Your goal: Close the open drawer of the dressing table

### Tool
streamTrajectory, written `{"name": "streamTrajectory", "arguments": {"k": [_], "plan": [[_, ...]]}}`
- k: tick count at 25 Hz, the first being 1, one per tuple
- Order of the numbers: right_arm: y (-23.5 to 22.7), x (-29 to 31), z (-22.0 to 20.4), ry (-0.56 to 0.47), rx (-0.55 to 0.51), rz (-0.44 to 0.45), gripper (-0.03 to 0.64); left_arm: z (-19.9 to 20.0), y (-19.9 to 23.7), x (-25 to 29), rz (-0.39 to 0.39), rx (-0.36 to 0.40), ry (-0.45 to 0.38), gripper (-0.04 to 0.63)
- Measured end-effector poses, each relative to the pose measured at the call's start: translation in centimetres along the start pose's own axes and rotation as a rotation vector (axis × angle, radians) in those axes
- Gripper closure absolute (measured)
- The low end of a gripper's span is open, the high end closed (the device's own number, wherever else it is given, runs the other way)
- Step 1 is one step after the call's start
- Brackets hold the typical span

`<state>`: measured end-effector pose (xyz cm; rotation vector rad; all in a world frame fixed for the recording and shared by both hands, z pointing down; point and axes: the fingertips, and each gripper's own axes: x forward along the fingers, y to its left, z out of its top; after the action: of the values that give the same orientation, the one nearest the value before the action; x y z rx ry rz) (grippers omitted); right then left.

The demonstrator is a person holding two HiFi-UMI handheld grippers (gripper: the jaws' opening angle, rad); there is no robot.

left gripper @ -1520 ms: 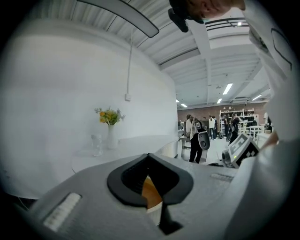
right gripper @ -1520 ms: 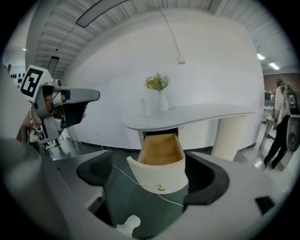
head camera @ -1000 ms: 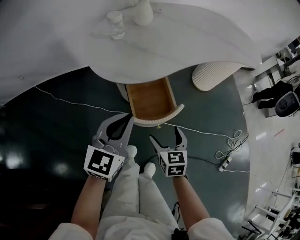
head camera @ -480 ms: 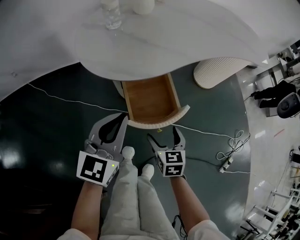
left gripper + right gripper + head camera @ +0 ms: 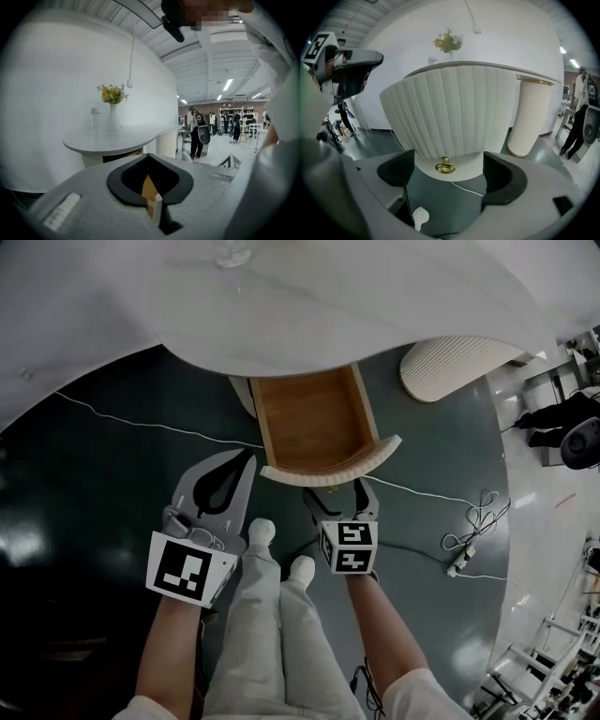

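Observation:
The dressing table's drawer [image 5: 314, 418] stands pulled out under the white tabletop [image 5: 375, 306], its wooden inside bare. Its fluted white front [image 5: 333, 465] faces me. My right gripper [image 5: 335, 493] is open just in front of that front panel. In the right gripper view the brass knob [image 5: 445, 166] sits between the two dark pads [image 5: 396, 171], apart from both. My left gripper [image 5: 246, 457] is shut on nothing, left of the drawer's near corner. Through its closed jaws the drawer's corner [image 5: 151, 194] shows in the left gripper view.
A fluted white pedestal [image 5: 455, 367] stands right of the drawer. A thin cable [image 5: 141, 423] crosses the dark floor, and a power strip [image 5: 459, 563] lies at the right. A vase of flowers [image 5: 112, 110] and a glass [image 5: 96, 123] stand on the tabletop. My shoes [image 5: 261, 532] are below.
Both grippers have come nearer to the drawer front. The right gripper's fingertips now reach up to the fluted front panel. The drawer itself stays open.

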<state>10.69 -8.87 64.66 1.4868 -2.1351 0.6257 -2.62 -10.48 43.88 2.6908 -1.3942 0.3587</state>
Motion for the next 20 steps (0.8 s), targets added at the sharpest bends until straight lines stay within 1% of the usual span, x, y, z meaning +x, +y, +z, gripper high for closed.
{"name": "streamTrajectory", "arguments": {"k": [6, 11, 20], "plan": [[0.0, 0.8, 0.0, -0.030, -0.011, 0.011, 0.163, -0.5, 0.3, 0.7, -0.008, 0.004, 0.011, 0.578], [-0.1, 1.3, 0.2, -0.025, -0.037, 0.001, 0.164, -0.5, 0.4, 1.2, -0.017, 0.003, 0.008, 0.578], [-0.1, 2.9, 1.7, -0.038, -0.017, -0.011, 0.164, -0.2, 1.5, 2.6, -0.040, 0.007, 0.003, 0.578]]}}
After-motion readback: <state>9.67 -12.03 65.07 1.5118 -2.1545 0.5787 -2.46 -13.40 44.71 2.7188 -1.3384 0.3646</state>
